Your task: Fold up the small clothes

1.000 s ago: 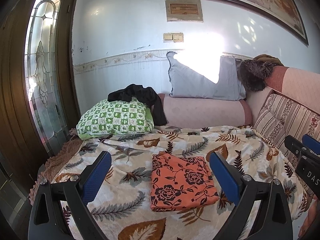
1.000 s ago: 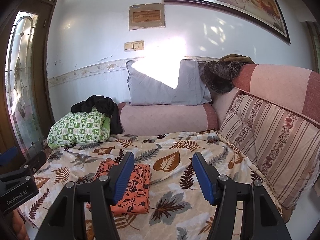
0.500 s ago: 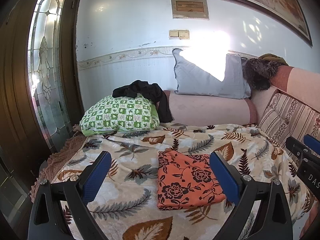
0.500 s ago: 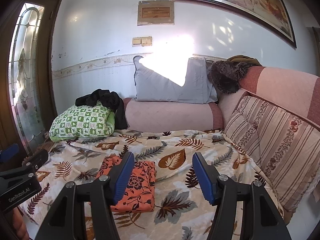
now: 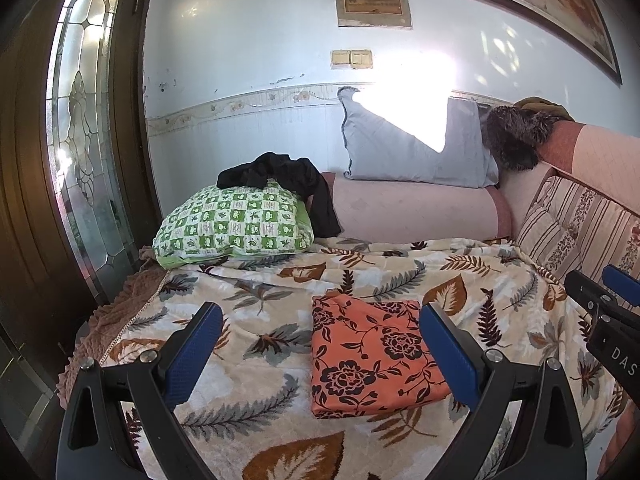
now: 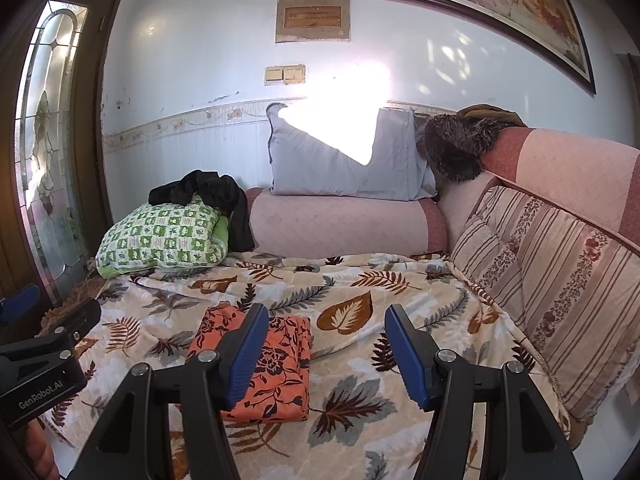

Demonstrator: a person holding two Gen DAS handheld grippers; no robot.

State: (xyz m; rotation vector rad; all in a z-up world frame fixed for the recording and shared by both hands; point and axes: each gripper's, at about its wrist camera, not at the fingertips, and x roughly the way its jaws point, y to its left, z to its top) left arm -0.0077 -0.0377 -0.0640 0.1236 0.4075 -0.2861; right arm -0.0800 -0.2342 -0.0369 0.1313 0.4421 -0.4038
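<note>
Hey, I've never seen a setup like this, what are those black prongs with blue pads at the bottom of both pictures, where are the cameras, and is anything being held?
There is no robot here. A person holds a two-finger gripper in each hand, and each gripper carries a wide-angle camera that looks forward along its fingers. One picture comes from the left gripper, the other from the right gripper. The blue parts are the finger pads.

Both look at a sofa covered by a leaf-patterned blanket. On it lies an orange floral cloth, folded into a neat rectangle. Further back are a green checked pillow with a black garment draped over it, and a grey pillow.

Nothing is held: both grippers are open and hang above the blanket, clear of the cloth.
</note>
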